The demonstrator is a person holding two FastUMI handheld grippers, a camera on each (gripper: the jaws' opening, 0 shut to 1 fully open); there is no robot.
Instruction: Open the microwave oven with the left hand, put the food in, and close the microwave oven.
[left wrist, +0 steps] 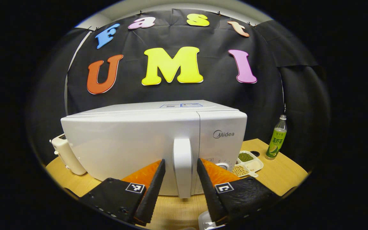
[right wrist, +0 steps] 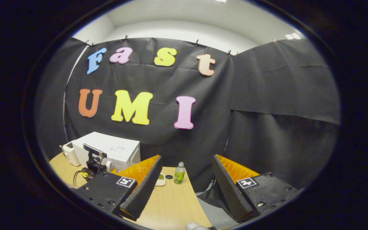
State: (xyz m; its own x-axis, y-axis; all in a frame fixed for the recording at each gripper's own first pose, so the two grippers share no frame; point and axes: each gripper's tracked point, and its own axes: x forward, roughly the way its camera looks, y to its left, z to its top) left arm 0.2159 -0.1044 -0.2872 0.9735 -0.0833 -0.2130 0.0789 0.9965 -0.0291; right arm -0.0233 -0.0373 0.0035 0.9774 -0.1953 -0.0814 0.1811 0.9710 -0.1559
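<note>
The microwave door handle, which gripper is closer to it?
Left. The left gripper is open with a finger on each side of the microwave door handle. The right gripper hangs open far back from the microwave.

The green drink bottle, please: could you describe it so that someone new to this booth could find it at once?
Start at the white microwave oven on the wooden table. To the right of its control panel lies a white divided tray of beans, and beyond that, near the black cloth, stands the bottle. It is the upright thing there, clear, with a white cap and a green label.
</note>
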